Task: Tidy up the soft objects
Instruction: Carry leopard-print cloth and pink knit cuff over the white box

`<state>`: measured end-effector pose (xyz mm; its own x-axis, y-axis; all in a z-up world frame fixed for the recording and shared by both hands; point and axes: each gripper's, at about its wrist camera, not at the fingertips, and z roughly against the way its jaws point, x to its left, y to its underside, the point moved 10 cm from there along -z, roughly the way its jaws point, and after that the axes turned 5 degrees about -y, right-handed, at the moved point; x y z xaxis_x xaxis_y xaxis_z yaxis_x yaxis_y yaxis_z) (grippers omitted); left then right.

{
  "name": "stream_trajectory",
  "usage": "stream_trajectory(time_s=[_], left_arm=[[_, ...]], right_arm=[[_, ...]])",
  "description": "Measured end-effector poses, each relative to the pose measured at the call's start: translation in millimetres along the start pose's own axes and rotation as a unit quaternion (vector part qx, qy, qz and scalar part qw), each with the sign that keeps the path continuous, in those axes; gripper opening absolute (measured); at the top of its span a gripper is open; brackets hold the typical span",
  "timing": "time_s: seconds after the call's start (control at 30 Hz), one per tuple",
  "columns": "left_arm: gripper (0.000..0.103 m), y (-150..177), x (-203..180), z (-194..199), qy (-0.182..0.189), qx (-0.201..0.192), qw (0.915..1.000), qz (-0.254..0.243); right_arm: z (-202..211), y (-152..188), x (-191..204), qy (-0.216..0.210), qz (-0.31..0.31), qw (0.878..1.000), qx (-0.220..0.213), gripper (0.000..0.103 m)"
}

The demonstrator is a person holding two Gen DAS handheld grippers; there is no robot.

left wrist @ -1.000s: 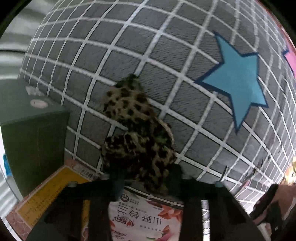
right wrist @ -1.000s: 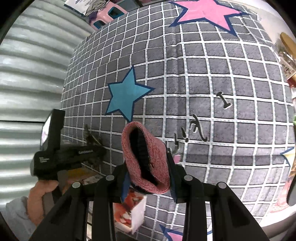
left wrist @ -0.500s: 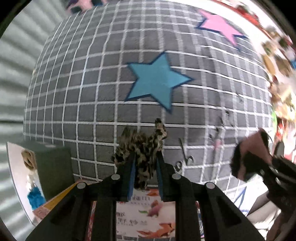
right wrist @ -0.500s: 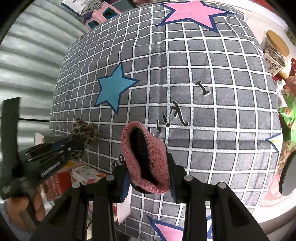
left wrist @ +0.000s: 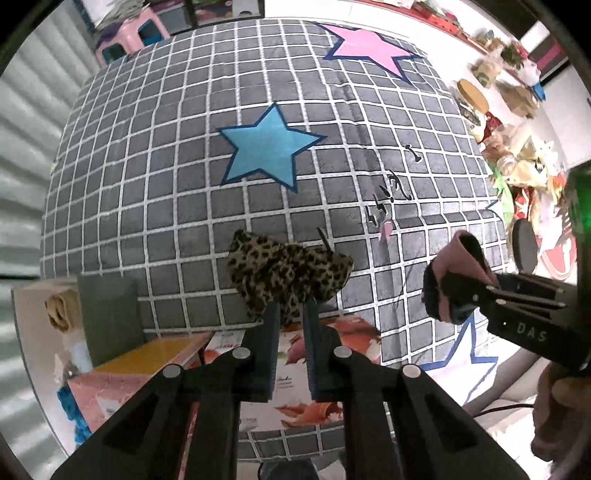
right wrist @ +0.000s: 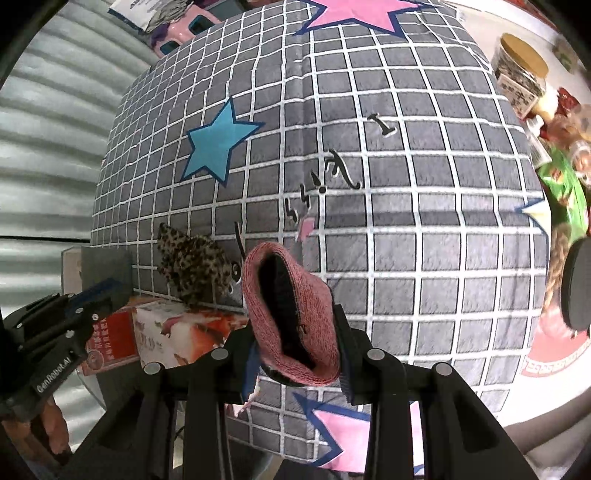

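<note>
My left gripper (left wrist: pixel 290 314) is shut on a leopard-print soft piece (left wrist: pixel 284 271) and holds it above the near edge of a grey checked blanket (left wrist: pixel 184 166) with stars. My right gripper (right wrist: pixel 295 332) is shut on a pink knitted soft piece with a dark lining (right wrist: pixel 291 314), also above the blanket. The right gripper with the pink piece (left wrist: pixel 458 277) shows at the right of the left wrist view. The left gripper (right wrist: pixel 96 295) and the leopard piece (right wrist: pixel 192 264) show at the left of the right wrist view.
Printed cartons (left wrist: pixel 295 369) and a dark green box (left wrist: pixel 107 314) stand by the blanket's near edge. Jars and packets (right wrist: pixel 521 70) crowd the right side. A pink stool (left wrist: pixel 133 33) stands at the back. Corrugated metal wall (right wrist: pixel 44 155) is on the left.
The left gripper has pulled back and swung toward the blanket's middle with the leopard piece. The right gripper has drawn back slightly with the pink piece. Both grippers now stand closer together.
</note>
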<state>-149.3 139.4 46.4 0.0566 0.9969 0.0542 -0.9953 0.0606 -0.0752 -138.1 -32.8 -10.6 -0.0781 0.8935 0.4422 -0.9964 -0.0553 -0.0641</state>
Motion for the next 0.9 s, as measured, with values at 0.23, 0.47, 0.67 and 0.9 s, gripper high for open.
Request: stream_trajectory(time_s=[0.23,0.47,0.67,0.9], left_arm=[[0.039,-7,3,-31,-0.026,0.007,0.9994,-0.021],[0.085,-23,0,-80,-0.021,0.048,0.9983,0.026],[0.085,-17,-2,-129,-0.031,0.110,0.9926,0.041],[0.024,-13,-22,-134,-0.004,0.114,0.9935,0.012]], right_arm=[[2,12,9,-0.003,-0.014,1.000,-0.009,0.036],[12,19,-3,0.001,-0.035,0.999,-0.019,0.036],[18,28,-20,0.007,-0.054,0.998,-0.020,0.036],[20,35,-30,0.006,-0.063,0.998,-0.019,0.036]])
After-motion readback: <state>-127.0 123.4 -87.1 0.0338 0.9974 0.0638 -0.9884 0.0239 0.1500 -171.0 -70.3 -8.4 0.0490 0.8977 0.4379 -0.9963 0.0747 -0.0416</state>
